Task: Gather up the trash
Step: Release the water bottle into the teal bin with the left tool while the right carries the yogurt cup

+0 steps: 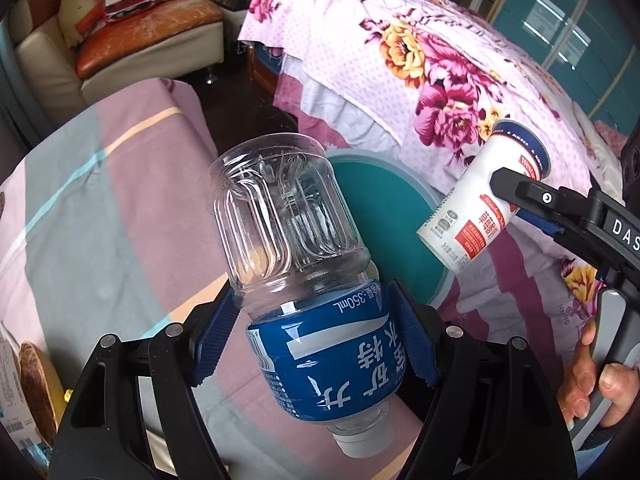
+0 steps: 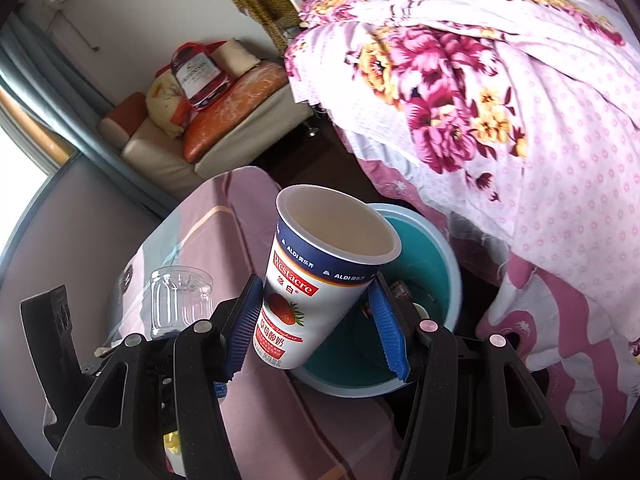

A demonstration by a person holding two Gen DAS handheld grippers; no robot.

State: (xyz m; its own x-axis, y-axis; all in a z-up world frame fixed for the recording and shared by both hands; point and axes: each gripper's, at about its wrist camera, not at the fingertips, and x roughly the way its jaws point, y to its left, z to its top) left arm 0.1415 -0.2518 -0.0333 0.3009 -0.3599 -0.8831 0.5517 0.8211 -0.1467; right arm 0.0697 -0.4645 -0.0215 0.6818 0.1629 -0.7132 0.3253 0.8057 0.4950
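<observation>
My left gripper (image 1: 316,340) is shut on an empty clear plastic bottle (image 1: 288,216) with a blue label, held cap toward the camera. The bottle hangs over the striped cloth, just left of a teal bin (image 1: 396,216). My right gripper (image 2: 316,328) is shut on an empty white strawberry yoghurt cup (image 2: 320,276), its open mouth facing up. The cup hovers at the near left rim of the teal bin (image 2: 440,256), which holds some rubbish. In the left wrist view the cup (image 1: 484,200) and the right gripper's black finger (image 1: 520,188) show at the right, with a hand (image 1: 592,380) on the handle.
A bed with a pink floral quilt (image 1: 420,60) rises behind and right of the bin. A striped pink and grey cloth (image 1: 100,200) covers the surface on the left. A cream sofa (image 1: 120,40) with bags stands at the back left. Packaging (image 1: 24,380) lies at the lower left.
</observation>
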